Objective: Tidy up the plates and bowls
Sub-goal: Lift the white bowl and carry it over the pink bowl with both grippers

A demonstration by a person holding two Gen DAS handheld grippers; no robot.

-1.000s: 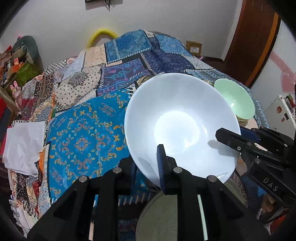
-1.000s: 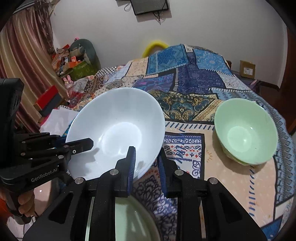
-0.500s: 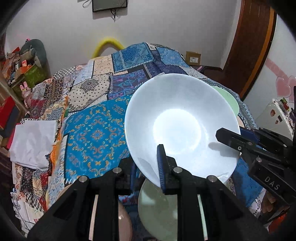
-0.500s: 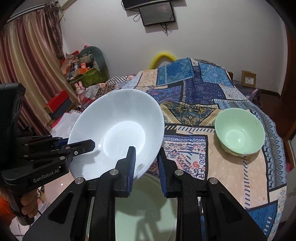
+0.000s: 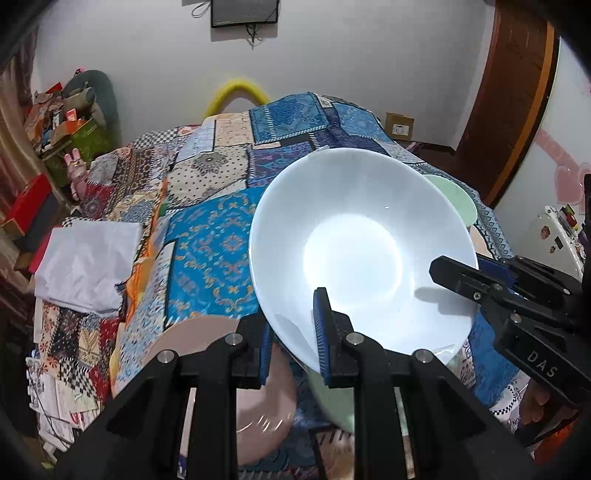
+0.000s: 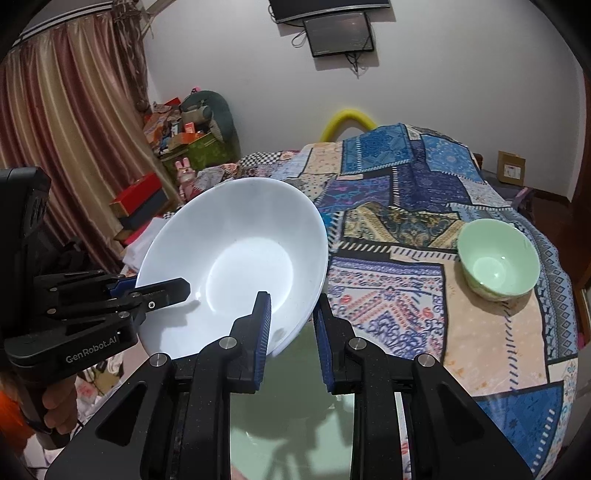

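Nearest, a pale green plate [image 6: 291, 417] lies flat right below the right gripper [image 6: 291, 332], with a pink plate [image 5: 258, 402] just beside it under the left gripper [image 5: 291, 336]; the pink plate's left rim sits close to the quilt's near edge.

Above them a white bowl [image 5: 362, 254] hangs in the air, tilted, hollow side toward both cameras. Left gripper pinches the bowl's near rim, one blue pad inside, one outside. Right gripper does the same on the opposite rim, fingers [image 6: 258, 332] clamped over the edge. In the right view the left gripper [image 6: 162, 291] shows from the side, its tip lying inside the bowl. Bowl touches neither plate; a gap shows under its lower rim.

Past the bowl, the patchwork quilt [image 6: 406, 302] runs wide and bare through the middle. A green bowl [image 6: 496, 264] stands upright well right of the white bowl, near the quilt's right edge. In the left view only a sliver of its rim [image 5: 454, 199] peeks out behind the white bowl.

Left of the quilt, a folded white cloth [image 5: 85, 266] lies at the edge. Farther back: a yellow loop [image 6: 349, 120] at the quilt's far end, stacked boxes [image 6: 184, 136] by the curtain [image 6: 74, 129], and a wall screen [image 6: 338, 35].
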